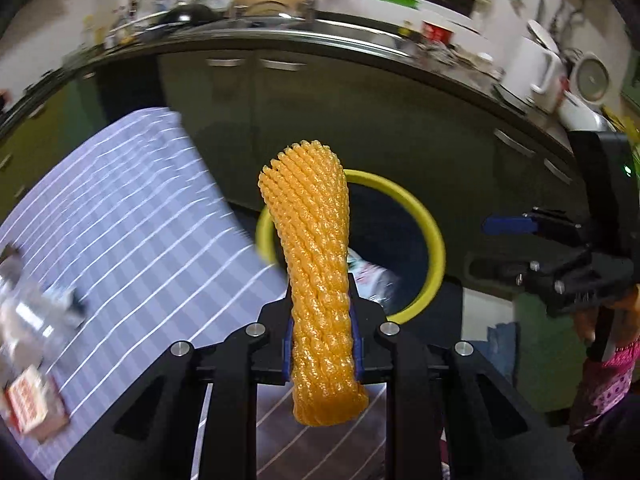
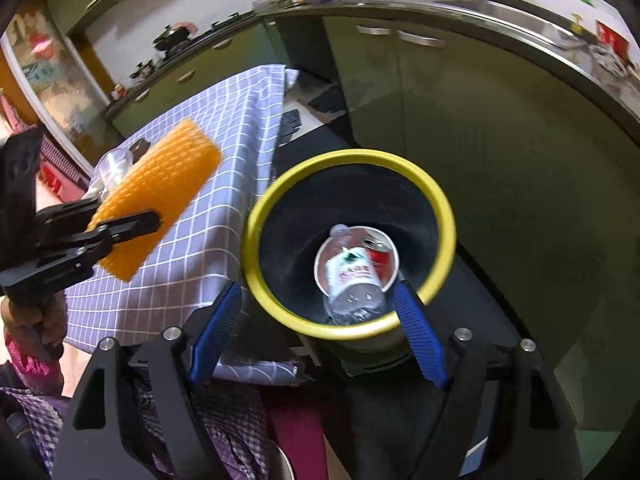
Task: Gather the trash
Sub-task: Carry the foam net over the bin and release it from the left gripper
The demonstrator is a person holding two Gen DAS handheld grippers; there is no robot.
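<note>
My left gripper (image 1: 322,344) is shut on an orange foam net sleeve (image 1: 316,272), held up near the table's edge, with the yellow-rimmed black trash bin (image 1: 434,240) just beyond it. The right wrist view shows the same sleeve (image 2: 160,192) in the left gripper (image 2: 132,224), over the checked tablecloth (image 2: 224,152) left of the bin (image 2: 448,216). My right gripper (image 2: 316,316) is open and empty above the bin's near rim. Inside the bin lie a paper cup (image 2: 384,240), a clear plastic bottle (image 2: 352,276) and a red can.
A clear plastic cup (image 2: 114,164) and a small dark item sit on the table behind the sleeve. A red-and-white small box (image 1: 34,404) and crumpled clear plastic (image 1: 28,312) lie on the tablecloth at left. Green cabinets (image 2: 480,128) and a cluttered counter stand behind the bin.
</note>
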